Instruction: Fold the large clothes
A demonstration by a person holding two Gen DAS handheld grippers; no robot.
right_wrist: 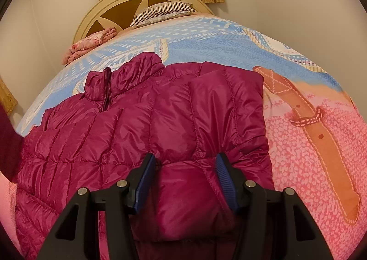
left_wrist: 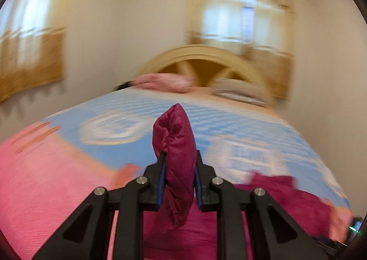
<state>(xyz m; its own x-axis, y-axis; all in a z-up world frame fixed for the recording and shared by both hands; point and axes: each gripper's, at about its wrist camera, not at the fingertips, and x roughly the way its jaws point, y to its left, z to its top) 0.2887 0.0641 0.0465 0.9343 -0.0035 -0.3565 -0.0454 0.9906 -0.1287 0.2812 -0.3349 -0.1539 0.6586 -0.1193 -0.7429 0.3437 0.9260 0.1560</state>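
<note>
The magenta quilted puffer jacket [right_wrist: 146, 122] lies spread on the bed's blue-and-pink patterned cover [right_wrist: 309, 126]. The right gripper [right_wrist: 183, 175] stands about half open, its blue pads pressing a bulging fold at the hem. Only the blurred left view shows the left gripper [left_wrist: 179, 168], narrowly clamped on a raised wad, probably a sleeve [left_wrist: 176, 145].

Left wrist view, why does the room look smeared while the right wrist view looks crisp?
Left wrist view: motion blur streaks the curtains and bedspread, yet the left claw and its pinched jacket fold stay sharp. Right wrist view: sharp throughout, fisheye bulging the bed, soft sheen on the quilting.
</note>
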